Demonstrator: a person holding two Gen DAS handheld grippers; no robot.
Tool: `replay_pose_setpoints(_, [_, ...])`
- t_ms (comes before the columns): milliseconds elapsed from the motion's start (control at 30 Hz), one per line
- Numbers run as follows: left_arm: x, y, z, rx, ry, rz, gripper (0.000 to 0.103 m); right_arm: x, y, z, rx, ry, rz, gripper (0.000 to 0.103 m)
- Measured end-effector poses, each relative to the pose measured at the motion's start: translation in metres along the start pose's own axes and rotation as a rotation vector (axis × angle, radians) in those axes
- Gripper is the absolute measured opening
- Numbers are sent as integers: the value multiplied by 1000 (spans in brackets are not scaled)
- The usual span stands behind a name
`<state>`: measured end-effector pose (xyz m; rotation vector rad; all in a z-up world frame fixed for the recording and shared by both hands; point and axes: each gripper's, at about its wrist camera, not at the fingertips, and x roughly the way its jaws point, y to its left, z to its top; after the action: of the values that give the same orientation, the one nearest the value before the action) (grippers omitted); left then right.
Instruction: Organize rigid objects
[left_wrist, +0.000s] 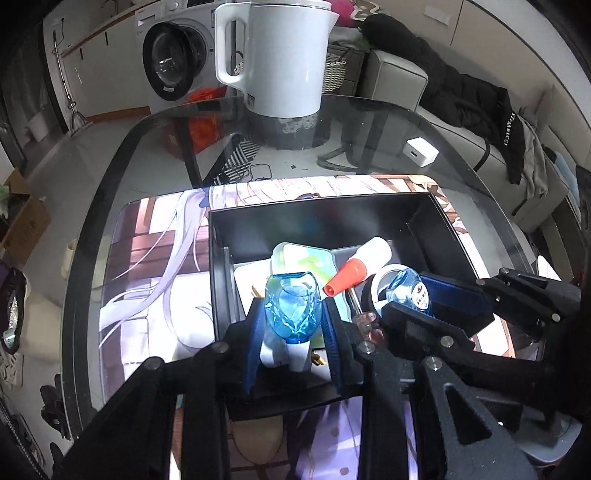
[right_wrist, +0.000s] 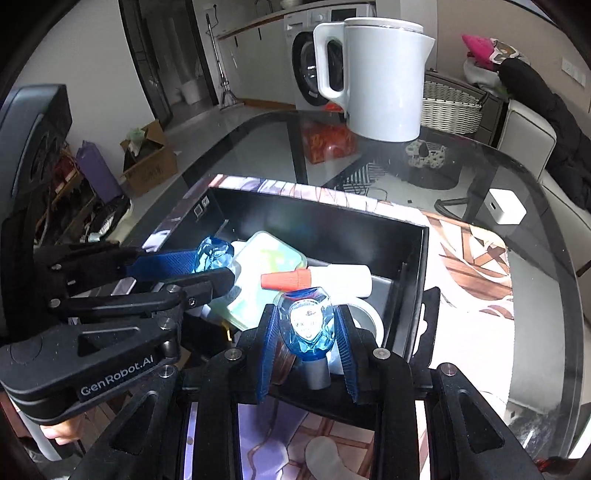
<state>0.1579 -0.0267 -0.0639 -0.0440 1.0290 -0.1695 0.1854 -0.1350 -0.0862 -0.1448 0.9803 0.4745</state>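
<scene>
Left gripper (left_wrist: 293, 325) fingers clench a blue bottle (left_wrist: 292, 310); right gripper (right_wrist: 306, 341) (marked GenRobot.AI) clenches a labelled blue bottle (right_wrist: 307, 325).

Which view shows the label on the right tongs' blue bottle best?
The right wrist view: the blue bottle faces the camera between the right tongs, label in full. The left wrist view shows that bottle from the side, label partly visible and small.

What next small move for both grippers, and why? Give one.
Probably open the left gripper first, letting its blue bottle settle into the black box. Both grippers are clamped on blue bottles above the box; the right gripper holds its bottle close by, so releasing one at a time seems safer.
</scene>
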Motion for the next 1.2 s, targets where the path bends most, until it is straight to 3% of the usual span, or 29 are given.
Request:
replay_pose_setpoints(400, [-1,5,-2,-12,-25,-2,31,-6,0,-2,21,-10,22,31])
replay_pose_setpoints(500, [-11,8,-2,-32,-83,-9,39,-14,1,-3,20,-40,25,31])
replay_pose_setpoints(667, [-37,6,-6,-17,-242,41,39,-40,-1,-8,37,-136,51,37])
replay_pose_setpoints(733, [-50,8,-11,-18,-314,32,50,-51,-1,-11,51,-185,43,50])
replay_pose_setpoints(767, [-58,9,-16,-24,-346,4,58,-57,-2,-13,61,-210,37,52])
replay_pose_setpoints(900, [-76,9,-30,-12,-407,-36,65,-83,2,-23,76,-295,20,53])
replay_pose_setpoints(967, [-87,8,-38,2,-453,-14,71,-97,6,-28,76,-343,0,55])
replay_pose_setpoints(1100, [-107,8,-53,9,-557,55,88,-128,8,-41,108,-490,-70,83])
replay_pose_setpoints(1200, [-118,10,-68,-3,-614,73,99,-139,16,-52,123,-551,-129,88])
